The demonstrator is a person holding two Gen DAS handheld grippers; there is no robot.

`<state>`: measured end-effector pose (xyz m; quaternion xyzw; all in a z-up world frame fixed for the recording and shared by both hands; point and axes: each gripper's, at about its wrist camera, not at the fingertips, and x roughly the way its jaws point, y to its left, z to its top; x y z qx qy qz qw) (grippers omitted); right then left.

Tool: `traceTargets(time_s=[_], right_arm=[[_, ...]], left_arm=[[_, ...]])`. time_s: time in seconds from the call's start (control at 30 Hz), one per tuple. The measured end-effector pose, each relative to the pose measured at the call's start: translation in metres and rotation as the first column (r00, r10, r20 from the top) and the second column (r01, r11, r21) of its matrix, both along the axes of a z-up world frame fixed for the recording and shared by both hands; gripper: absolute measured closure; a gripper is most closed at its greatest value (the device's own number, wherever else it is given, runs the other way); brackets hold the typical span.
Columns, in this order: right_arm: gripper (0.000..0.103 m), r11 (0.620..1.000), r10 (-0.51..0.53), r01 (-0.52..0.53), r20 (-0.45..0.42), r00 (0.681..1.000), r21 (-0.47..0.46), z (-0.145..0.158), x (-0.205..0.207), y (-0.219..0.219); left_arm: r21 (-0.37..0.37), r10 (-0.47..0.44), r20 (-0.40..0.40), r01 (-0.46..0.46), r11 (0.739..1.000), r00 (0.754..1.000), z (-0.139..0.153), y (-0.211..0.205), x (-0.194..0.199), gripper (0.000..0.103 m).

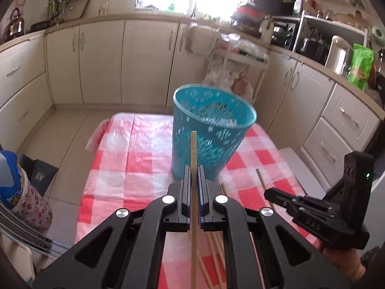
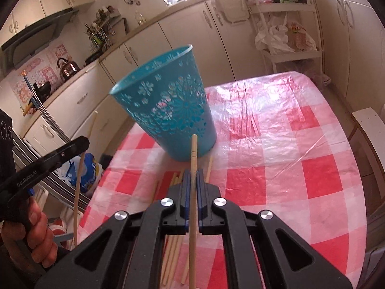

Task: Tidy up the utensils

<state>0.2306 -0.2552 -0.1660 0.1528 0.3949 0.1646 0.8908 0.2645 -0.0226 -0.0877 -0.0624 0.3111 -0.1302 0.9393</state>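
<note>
I am in a cream-cabinet kitchen, working over a tabletop (image 2: 300, 144) under a glossy red-and-white checked plastic cover. The landmark is the blue perforated basket (image 1: 211, 130), upright near the middle of the tabletop with its mouth open.

My left hand-held gripper (image 1: 194, 175) is clamped on a wooden chopstick (image 1: 193, 159), whose tip points at the basket's near wall. My right hand-held gripper (image 2: 194, 180) is pinched on a second chopstick (image 2: 194, 154), also aimed at the basket, just short of its base. Both sticks look clear of the tabletop. Loose chopsticks (image 2: 173, 248) lie in a scatter on the near side of the basket, under my grippers.

I judge these sticks light, stiff and smooth, so they may pivot or slip in a narrow pinch; gripping near the middle, as now, should keep them from swinging. The basket looks thin, light plastic and could tip or slide if a stick knocks its rim.

Beyond and to the right of the basket the tabletop is open. On the basket's left the edge is close, with bags on the floor below.
</note>
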Motion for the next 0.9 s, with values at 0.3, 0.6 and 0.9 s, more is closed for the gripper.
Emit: traceTargets(time_s=[0.3, 0.6, 0.9], right_arm=[[0.097, 0.998, -0.042, 0.036, 0.105, 0.994, 0.052, 0.020, -0.007, 0.000], [0.097, 0.994, -0.072, 0.061, 0.110, 0.991, 0.095, 0.019, -0.008, -0.010], [0.097, 0.989, -0.089, 0.074, 0.119, 0.989, 0.125, 0.022, -0.010, -0.015]], left_arm=[[-0.117, 0.035, 0.264, -0.004, 0.993, 0.964, 0.071, -0.008, 0.022, 0.098], [-0.204, 0.101, 0.384, -0.023, 0.979, 0.918, 0.104, -0.020, 0.081, 0.098], [-0.221, 0.176, 0.392, -0.093, 0.971, 0.903, 0.085, -0.027, 0.124, 0.098]])
